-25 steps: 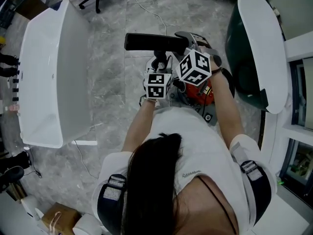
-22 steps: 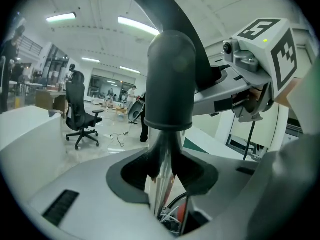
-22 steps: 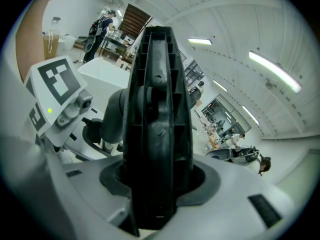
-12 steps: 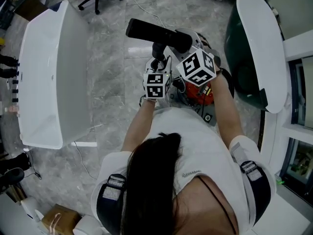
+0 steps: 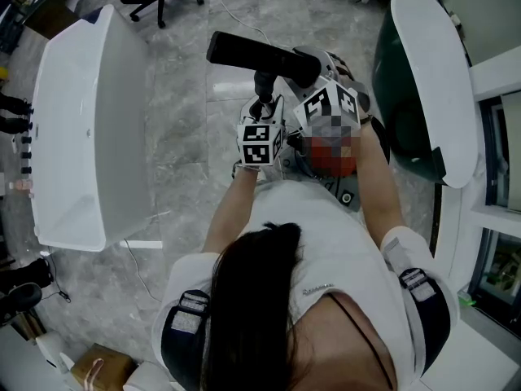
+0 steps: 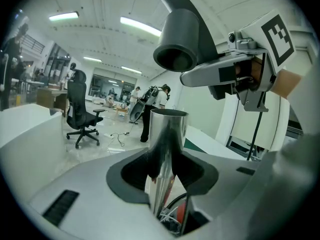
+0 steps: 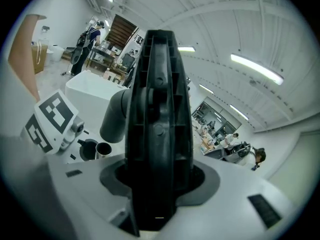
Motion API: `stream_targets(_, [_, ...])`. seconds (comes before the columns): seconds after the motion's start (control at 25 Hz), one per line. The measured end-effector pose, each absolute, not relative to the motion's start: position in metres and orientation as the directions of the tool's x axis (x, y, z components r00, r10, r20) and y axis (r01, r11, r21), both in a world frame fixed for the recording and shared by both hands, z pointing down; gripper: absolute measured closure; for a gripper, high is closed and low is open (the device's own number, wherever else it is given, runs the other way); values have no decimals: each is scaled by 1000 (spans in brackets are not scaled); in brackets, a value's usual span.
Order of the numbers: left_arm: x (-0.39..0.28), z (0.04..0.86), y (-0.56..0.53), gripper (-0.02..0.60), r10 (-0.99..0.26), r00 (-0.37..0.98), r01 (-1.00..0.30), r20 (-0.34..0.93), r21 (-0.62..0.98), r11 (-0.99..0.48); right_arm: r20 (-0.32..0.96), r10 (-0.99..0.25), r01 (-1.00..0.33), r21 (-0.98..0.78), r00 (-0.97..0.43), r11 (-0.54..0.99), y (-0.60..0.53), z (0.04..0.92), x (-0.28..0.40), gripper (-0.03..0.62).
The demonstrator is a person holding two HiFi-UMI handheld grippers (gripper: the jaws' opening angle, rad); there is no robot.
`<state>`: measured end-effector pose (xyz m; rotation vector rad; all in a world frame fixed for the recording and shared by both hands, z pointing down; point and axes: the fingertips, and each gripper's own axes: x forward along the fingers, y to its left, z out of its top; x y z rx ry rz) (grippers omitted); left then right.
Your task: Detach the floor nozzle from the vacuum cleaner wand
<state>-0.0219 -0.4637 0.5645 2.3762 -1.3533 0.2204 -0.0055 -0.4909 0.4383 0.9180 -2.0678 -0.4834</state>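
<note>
**A:** Which gripper has what?

**B:** The right gripper (image 7: 159,184) is clamped partway closed on the black floor nozzle (image 7: 159,99), which stands tall between its jaws and fills that gripper's view. The left gripper (image 6: 167,170) is closed to about half its range on the shiny metal wand (image 6: 168,134), just below the wand's open top end.

**A:** How do the two parts lie to each other?

**B:** The wand stands roughly upright. The nozzle's grey neck (image 6: 176,54) hangs above it and a little to the right, mouth facing down, with clear air between mouth and wand end. Seen from the head, the nozzle's long bar runs crosswise, out beyond both hands.

**A:** So it's off?

**B:** I judge so. The next move belongs to the right hand, which would carry the nozzle up and away along the wand's line while the left hand steadies the wand.

**A:** Which view settles it?

**B:** The left gripper view, since it alone shows the gap. From the head, the marker cubes (image 5: 260,141) and the nozzle cover the joint. The right gripper view shows the wand's open end only as a small ring low on the left.
</note>
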Motion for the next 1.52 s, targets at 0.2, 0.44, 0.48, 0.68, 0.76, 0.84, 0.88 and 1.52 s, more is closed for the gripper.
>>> stream_targets(0.2, [-22, 566, -463, 437, -797, 506, -860, 330, 263, -438, 505, -762, -517, 560, -406, 647, -494, 440, 5, 390])
stream_targets(0.44, [-24, 568, -463, 437, -797, 506, -859, 329, 272, -434, 478, -799, -648, 485, -365, 587, -495, 442, 26, 390])
stream_targets(0.48, [-24, 568, -463, 437, -798, 505, -860, 329, 272, -432, 472, -808, -674, 471, -352, 569, -496, 441, 31, 390])
stream_targets(0.68, [-24, 567, -459, 436, -799, 503, -861, 329, 276, -428, 429, -841, -789, 364, -329, 494, -491, 437, 48, 390])
stream_targets(0.76, [-25, 566, -457, 436, -800, 504, -860, 325, 277, -429, 396, -860, -829, 320, -322, 458, -487, 434, 52, 390])
stream_targets(0.84, [-26, 566, -458, 436, -804, 501, -861, 320, 277, -427, 367, -875, -862, 276, -314, 425, -485, 431, 57, 390])
stream_targets(0.88, [-27, 566, -458, 436, -805, 499, -862, 319, 277, -425, 357, -881, -875, 255, -310, 412, -483, 430, 59, 388])
stream_targets(1.52, [-22, 565, -452, 436, -813, 490, -867, 313, 266, -421, 265, -927, -958, 28, -267, 284, -455, 439, 91, 388])
